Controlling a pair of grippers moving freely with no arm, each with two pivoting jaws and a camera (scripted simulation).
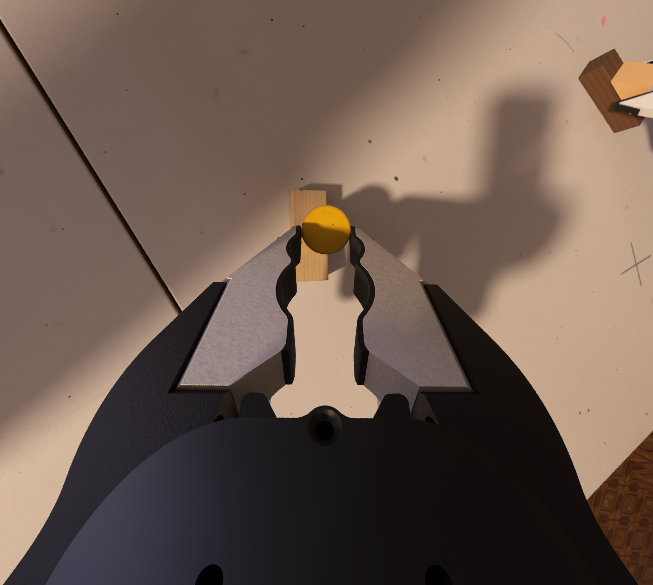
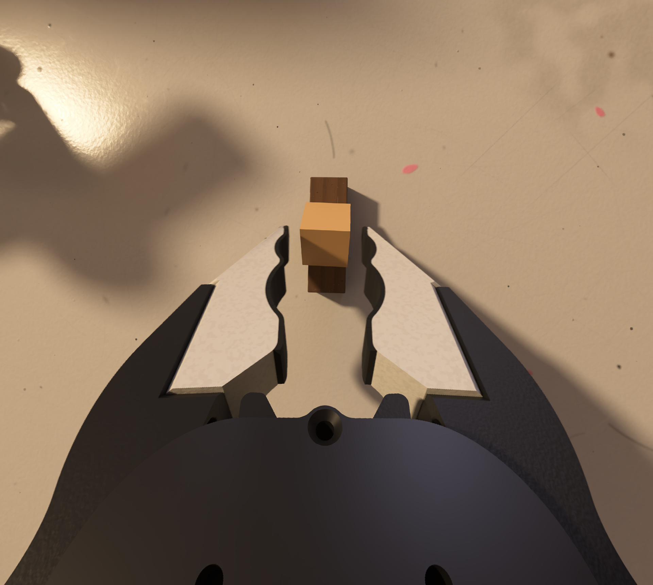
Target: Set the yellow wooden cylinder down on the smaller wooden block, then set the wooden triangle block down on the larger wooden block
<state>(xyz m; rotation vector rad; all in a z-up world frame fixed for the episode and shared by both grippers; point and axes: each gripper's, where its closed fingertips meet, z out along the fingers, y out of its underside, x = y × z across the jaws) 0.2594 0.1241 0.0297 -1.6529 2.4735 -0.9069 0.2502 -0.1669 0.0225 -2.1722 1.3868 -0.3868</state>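
Observation:
In the left wrist view my left gripper [image 1: 325, 231] is shut on the yellow wooden cylinder [image 1: 327, 216], seen end-on, both fingertips touching its sides. The cylinder is over a pale wooden block [image 1: 311, 266] lying on the table; I cannot tell whether it rests on the block. In the right wrist view my right gripper [image 2: 325, 229] is open, its fingertips on either side of the orange wooden triangle block [image 2: 325, 236] with a gap on each side. The triangle block sits on a dark brown wooden block [image 2: 328, 190]. Both also show at the far right of the left wrist view, dark block [image 1: 597, 94] and triangle block [image 1: 632, 78].
The beige table top [image 1: 459, 20] has a dark seam [image 1: 88, 161] running diagonally on the left. Its edge and a patterned brown floor [image 1: 625, 511] show at the lower right. Pink specks [image 2: 410, 168] and pencil marks dot the surface.

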